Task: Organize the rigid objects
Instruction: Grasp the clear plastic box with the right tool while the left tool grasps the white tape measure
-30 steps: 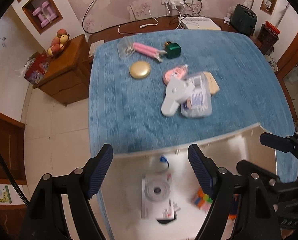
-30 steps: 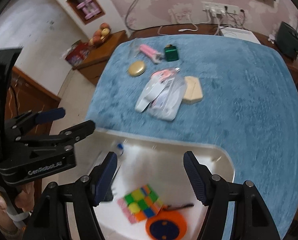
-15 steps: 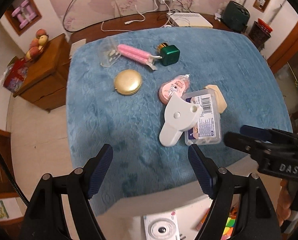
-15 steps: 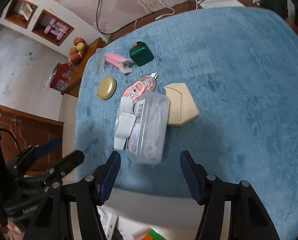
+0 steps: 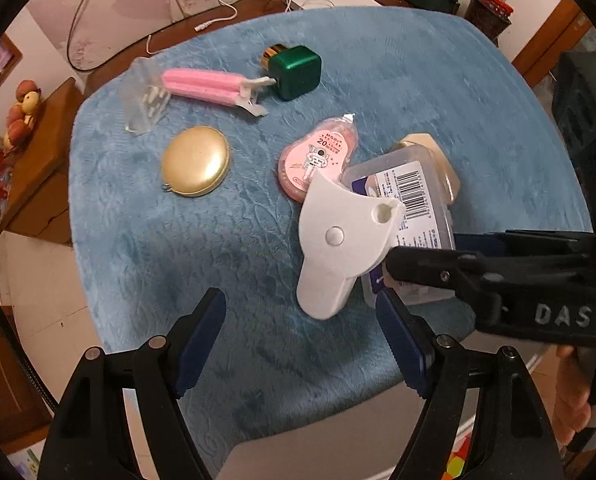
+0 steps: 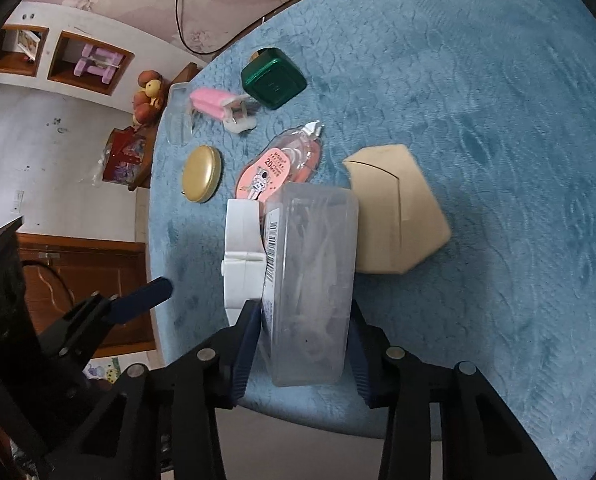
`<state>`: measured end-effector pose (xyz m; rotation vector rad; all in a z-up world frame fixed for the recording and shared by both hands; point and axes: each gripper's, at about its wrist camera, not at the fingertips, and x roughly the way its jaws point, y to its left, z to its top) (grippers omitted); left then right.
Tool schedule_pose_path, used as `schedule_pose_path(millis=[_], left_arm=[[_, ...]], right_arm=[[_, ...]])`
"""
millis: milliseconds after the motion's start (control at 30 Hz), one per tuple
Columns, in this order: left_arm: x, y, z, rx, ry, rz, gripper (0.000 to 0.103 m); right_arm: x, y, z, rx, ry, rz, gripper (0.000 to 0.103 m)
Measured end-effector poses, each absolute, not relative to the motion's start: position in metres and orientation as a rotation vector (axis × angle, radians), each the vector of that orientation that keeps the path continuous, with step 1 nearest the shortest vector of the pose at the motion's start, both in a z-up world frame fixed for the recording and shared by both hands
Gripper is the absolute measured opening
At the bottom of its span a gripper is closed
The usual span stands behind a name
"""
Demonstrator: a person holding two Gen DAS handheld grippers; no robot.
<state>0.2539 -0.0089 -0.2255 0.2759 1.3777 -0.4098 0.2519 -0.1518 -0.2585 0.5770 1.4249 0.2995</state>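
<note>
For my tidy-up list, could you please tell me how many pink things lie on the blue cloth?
2: a pink razor pack at the far side beside the green box, and a pink tape dispenser mid-cloth, partly under the white plastic piece. None seems hidden.

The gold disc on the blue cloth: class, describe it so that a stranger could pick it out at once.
Start from the blue cloth that covers the table. Near its left edge in the left wrist view lies the gold disc, below the pink razors and left of the pink correction tape. It alone is round, smooth, shiny gold, with a small metal ring at its rim.
</note>
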Motion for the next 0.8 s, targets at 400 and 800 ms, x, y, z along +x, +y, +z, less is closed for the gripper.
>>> schedule_pose_path(millis=[400,800], left_arm=[[0.266,-0.019,-0.240,0.268,1.417,-0.444,0.080],[0.277,-0.053,-0.252,0.340,1.432,-0.354,0.080]], right_arm=[[0.232,-0.171,-0.239,0.524,1.414,0.252,0.037],[0.210,-0.183,-0.228,0.532,1.398,0.208,0.034]])
